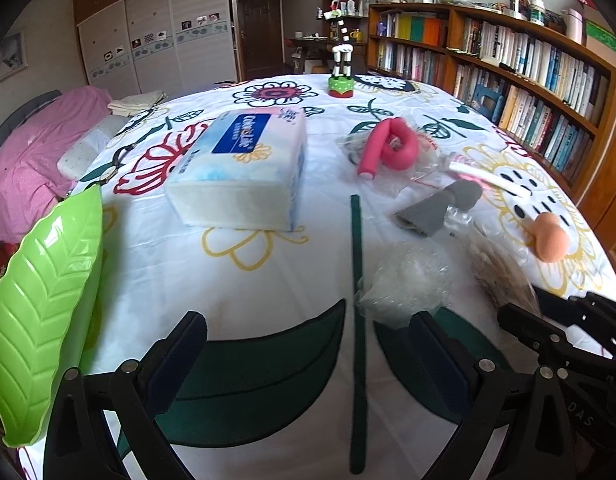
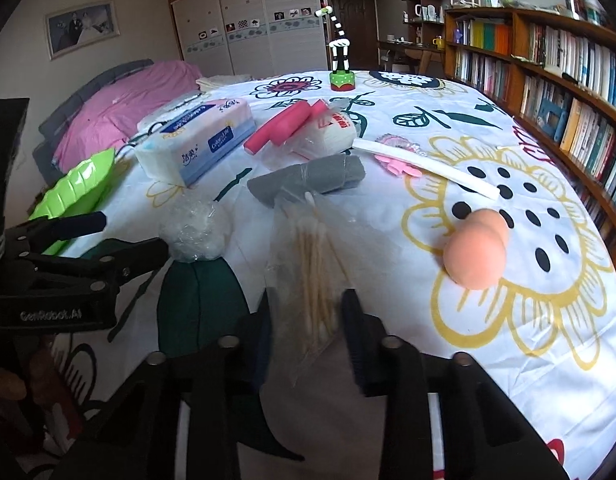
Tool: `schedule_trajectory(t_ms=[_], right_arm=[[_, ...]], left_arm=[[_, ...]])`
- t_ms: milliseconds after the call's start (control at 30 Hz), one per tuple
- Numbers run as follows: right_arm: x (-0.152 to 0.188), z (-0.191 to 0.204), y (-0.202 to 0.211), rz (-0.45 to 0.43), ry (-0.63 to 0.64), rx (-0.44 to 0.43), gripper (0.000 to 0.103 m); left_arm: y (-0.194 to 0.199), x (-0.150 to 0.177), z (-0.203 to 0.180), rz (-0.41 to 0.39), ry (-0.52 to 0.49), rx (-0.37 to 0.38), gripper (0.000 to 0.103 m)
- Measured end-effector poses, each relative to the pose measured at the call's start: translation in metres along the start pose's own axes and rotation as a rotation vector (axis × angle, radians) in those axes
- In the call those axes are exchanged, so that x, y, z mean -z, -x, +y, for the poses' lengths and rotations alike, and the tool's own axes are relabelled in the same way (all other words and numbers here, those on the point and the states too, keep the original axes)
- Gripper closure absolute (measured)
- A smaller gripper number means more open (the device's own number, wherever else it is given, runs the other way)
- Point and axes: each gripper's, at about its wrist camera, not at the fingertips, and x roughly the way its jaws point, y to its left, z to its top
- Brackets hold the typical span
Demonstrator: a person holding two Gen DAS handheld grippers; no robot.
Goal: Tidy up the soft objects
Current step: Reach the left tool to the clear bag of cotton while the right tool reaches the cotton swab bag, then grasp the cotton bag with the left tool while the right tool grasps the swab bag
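My right gripper point(image 2: 308, 320) points down at the near end of a clear bag of cotton swabs point(image 2: 313, 256), and its two pads press on the bag's sides. A peach sponge point(image 2: 477, 250) lies to its right, a grey rolled cloth point(image 2: 311, 178) beyond the bag, and a crumpled clear wrap point(image 2: 196, 232) to the left. My left gripper point(image 1: 308, 344) hangs open over the flowered tablecloth with only a dark green strip point(image 1: 357, 280) between its fingers. The tissue pack point(image 1: 240, 168) and the pink foam roller point(image 1: 387, 148) lie farther back.
A green leaf-shaped tray point(image 1: 44, 300) sits at the table's left edge. A striped toy figure point(image 1: 341, 60) stands at the far side. A white strip point(image 2: 423, 164) and a packet of cotton pads point(image 2: 331, 132) lie mid-table. Bookshelves point(image 1: 527, 80) line the right, a pink bed point(image 1: 36, 148) the left.
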Motion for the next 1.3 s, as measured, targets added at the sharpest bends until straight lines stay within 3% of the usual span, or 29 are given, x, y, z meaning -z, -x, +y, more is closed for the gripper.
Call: schedule_trajectory(t_ms=[367,633,733,800,833,900,967,1300], right_arm=[[0.01,-0.024,0.039,-0.052,-0.12,-0.138,0.078],[0.01,-0.019,0.04,-0.069,-0.104,-0.105,0.078],[0.011,-0.02,0.038,-0.067,-0.107,-0.106,0.078],[0.011,-0.019,0.038,-0.066,-0.106,-0.104,0.078],[0.011,-0.02,0.038,-0.066,-0.107,-0.104,0.078],[0.011,-0.02,0.037,-0.067,-0.11,-0.1,0.078],[0.009,-0.02,0.038,-0.072,-0.115,-0.1,0.078],[-0.006,-0.002,0.041,-0.108,-0.082,-0.136,0.078]], left_arm=[[-0.006,-0.012,-0.018,0.005,-0.013,0.079,0.0],[-0.015,-0.018,-0.026,0.02,-0.001,0.111,0.003],[-0.022,-0.018,-0.028,0.037,0.001,0.113,0.011],[-0.027,-0.017,-0.027,0.058,0.013,0.128,0.026],[-0.03,-0.016,-0.026,0.072,0.02,0.134,0.027],[-0.027,-0.016,-0.026,0.058,0.018,0.131,0.043],[-0.023,-0.014,-0.022,0.058,0.033,0.155,0.05],[0.008,-0.008,0.009,-0.013,0.091,0.128,0.052]])
